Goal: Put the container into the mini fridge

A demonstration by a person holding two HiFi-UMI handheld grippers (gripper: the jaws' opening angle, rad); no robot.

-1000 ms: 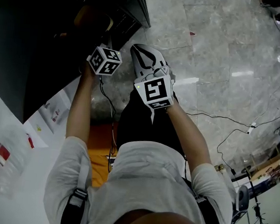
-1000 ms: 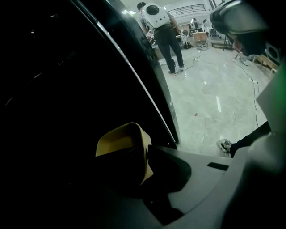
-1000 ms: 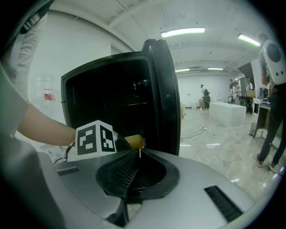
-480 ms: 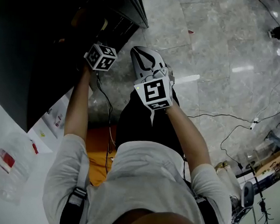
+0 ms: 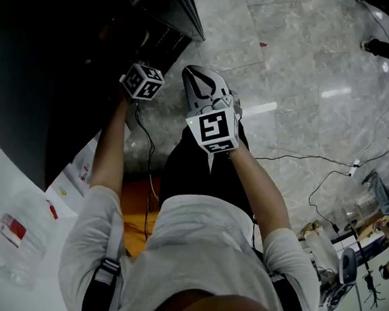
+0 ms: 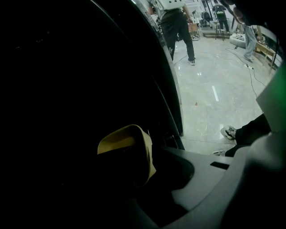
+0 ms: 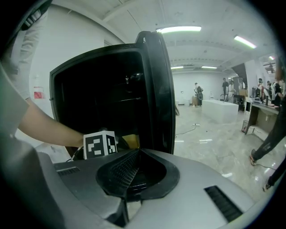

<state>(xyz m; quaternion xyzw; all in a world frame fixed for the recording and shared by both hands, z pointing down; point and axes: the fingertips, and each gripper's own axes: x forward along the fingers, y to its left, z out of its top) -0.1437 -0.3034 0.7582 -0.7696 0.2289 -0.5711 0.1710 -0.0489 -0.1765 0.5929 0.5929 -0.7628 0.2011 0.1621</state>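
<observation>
The black mini fridge (image 5: pixel 61 52) stands open, its door (image 5: pixel 187 8) swung out to the right. My left gripper (image 6: pixel 134 176) reaches into the dark inside, and only its marker cube (image 5: pixel 141 81) shows from above. A pale yellow container (image 6: pixel 127 150) sits tilted between its jaws, which are opening. The pads are lost in shadow. The right gripper view shows the container (image 7: pixel 129 141) as a yellow patch behind the cube (image 7: pixel 100 144). My right gripper (image 5: pixel 202 84) hangs outside, in front of the door edge (image 7: pixel 158 89), shut and empty.
A clear plastic bottle (image 5: pixel 15 237) with a red label lies on a white surface at the lower left, next to printed sheets (image 5: pixel 78 168). Cables (image 5: pixel 316 162) trail over the grey stone floor. Several people stand far off in the room (image 6: pixel 176 27).
The left marker cube has stayed at the fridge opening, shifting only slightly. The right gripper has not moved. The head view has drifted a little.
</observation>
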